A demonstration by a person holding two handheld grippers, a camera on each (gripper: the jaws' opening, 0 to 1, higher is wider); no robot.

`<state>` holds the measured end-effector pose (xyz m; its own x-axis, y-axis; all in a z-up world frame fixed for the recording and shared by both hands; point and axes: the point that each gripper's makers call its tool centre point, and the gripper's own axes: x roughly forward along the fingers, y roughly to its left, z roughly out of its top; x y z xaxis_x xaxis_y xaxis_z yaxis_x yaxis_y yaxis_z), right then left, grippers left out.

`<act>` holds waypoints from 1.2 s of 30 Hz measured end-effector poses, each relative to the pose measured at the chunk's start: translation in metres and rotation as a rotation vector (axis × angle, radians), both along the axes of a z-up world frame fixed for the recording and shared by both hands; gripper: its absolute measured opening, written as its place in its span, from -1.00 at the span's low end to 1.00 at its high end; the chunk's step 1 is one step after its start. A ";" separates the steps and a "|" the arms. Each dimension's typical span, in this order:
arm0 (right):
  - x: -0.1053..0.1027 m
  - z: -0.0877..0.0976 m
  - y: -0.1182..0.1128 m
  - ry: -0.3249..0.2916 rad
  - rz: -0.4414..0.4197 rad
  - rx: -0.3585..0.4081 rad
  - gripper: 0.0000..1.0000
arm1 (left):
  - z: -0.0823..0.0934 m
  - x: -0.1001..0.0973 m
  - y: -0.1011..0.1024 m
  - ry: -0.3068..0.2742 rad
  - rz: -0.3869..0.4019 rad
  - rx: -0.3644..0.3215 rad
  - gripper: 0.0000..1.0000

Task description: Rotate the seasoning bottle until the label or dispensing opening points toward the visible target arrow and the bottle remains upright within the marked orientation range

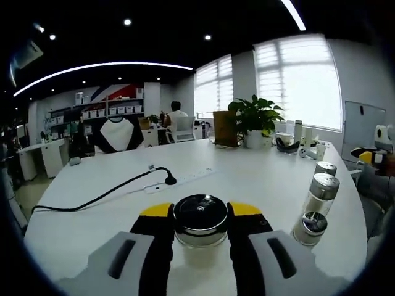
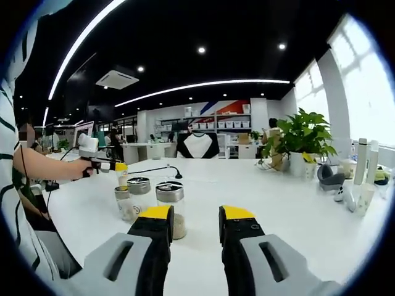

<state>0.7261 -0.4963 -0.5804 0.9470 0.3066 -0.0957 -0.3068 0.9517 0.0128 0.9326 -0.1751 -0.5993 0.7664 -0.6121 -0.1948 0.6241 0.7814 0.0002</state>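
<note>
White office table [image 1: 259, 179] is carrying our work: left gripper [image 1: 200, 229] is clenching the slick, breakable glass seasoning bottle [image 1: 200, 220] below its cap; right gripper [image 2: 194, 223] is hanging released.

An open-plan office: desks [image 1: 43, 151], storage shelves [image 2: 216, 123], ceiling strip lights [image 1: 99, 68].

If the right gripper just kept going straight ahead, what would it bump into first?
Probably nothing soon: between the right gripper jaws lies bare white table. The nearest seasoning bottle stands just left of that line, by the left jaw, though depth is hard to judge.
</note>
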 end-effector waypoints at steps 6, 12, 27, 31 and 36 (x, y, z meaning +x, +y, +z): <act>-0.001 0.002 0.004 -0.009 0.013 -0.001 -0.45 | 0.002 -0.011 0.000 0.000 -0.011 -0.021 -0.31; -0.002 0.007 0.008 -0.022 0.021 -0.002 -0.45 | 0.002 -0.021 -0.003 0.000 -0.024 -0.032 -0.31; -0.003 0.006 0.009 -0.024 0.036 0.001 -0.45 | 0.008 -0.053 -0.009 0.013 -0.091 -0.005 -0.31; -0.004 0.006 0.011 -0.023 0.042 -0.002 -0.45 | 0.005 -0.061 -0.009 0.014 -0.106 0.018 -0.31; -0.004 0.007 0.012 -0.024 0.042 -0.002 -0.45 | 0.004 -0.067 -0.011 0.021 -0.118 0.012 -0.31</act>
